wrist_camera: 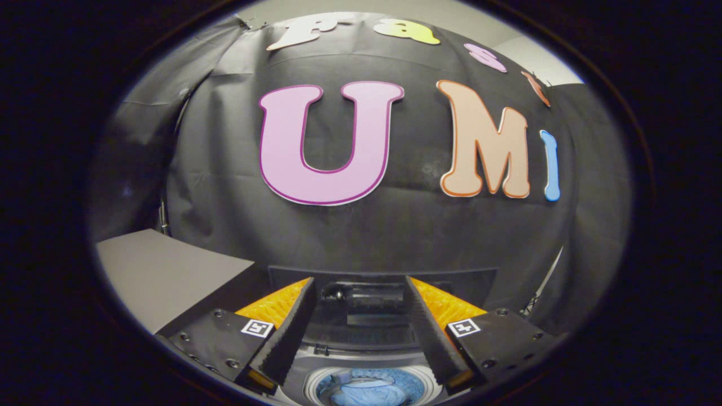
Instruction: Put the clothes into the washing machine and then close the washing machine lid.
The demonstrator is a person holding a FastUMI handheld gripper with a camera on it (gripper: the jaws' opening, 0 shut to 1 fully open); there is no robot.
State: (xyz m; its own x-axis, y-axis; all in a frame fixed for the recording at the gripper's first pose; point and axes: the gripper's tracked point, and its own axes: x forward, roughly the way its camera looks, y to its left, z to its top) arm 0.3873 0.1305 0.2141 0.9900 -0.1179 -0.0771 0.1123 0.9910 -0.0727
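My gripper hangs above the washing machine with its fingers spread wide apart and nothing between them. Below and between the fingers I look down into the round drum opening, where blue clothes lie inside. The machine's dark lid stands raised behind the drum, just beyond the fingertips, with its hinge parts showing between them.
A grey tabletop sits to the left of the machine, close beside my left finger. The black cloth wall rises right behind the machine and curves round both sides.
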